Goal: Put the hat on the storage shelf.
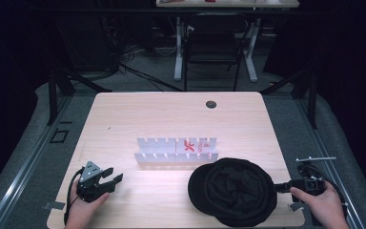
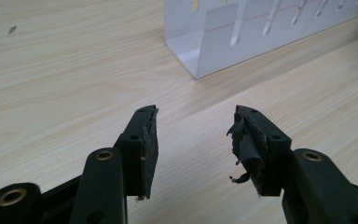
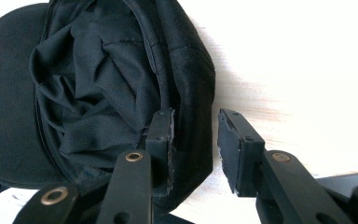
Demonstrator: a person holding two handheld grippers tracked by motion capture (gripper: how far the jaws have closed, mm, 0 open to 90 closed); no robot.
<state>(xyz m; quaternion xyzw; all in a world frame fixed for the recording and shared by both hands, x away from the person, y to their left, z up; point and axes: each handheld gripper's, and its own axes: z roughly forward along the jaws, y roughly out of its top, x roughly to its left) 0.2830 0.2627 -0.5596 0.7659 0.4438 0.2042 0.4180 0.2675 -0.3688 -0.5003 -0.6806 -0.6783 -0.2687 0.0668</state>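
Observation:
A black cap lies upside down on the wooden table at the front right, its crumpled lining facing up. My right gripper reaches in from the right and straddles the cap's rim. In the right gripper view one jaw sits inside the rim and the other stands outside it with a gap, so the gripper is open. My left gripper rests near the front left corner. Its jaws are open with only bare table between them.
A white slotted rack with red print stands in the middle of the table, just behind the cap; its near end is ahead of the left gripper. A dark cable hole sits near the far edge. A chair stands beyond the table.

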